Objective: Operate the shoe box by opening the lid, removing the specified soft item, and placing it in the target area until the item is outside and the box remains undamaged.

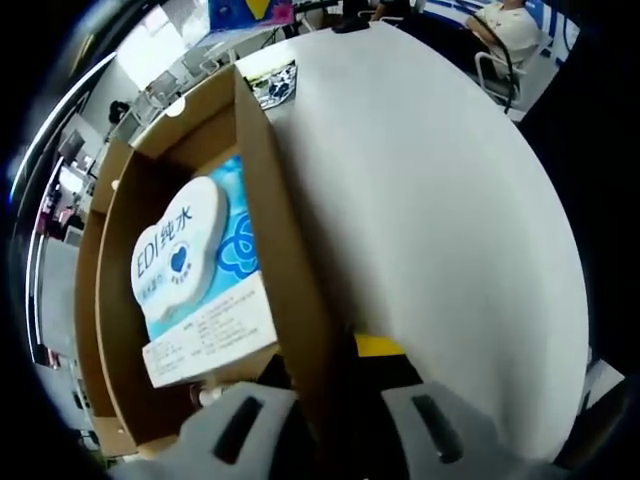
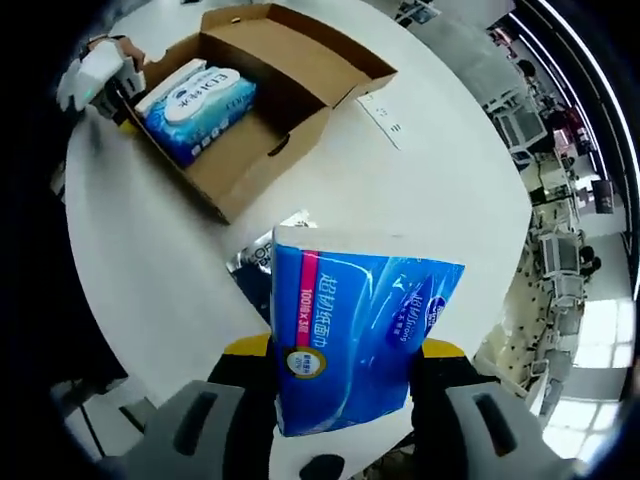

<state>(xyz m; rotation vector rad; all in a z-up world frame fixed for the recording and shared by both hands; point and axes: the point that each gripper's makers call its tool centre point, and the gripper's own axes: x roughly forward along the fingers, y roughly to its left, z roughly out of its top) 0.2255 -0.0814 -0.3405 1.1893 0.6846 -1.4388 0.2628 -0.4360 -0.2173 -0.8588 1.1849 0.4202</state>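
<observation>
Sitting between right gripper jaws: tissue pack

Your left gripper view looks from very near along the shoe box wall, while your right gripper view faces the same box from farther across the table.

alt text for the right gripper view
The right gripper holds a blue tissue pack above a white table. Behind it, an open cardboard box holds a wipes pack, with the left gripper at its far end.
</observation>
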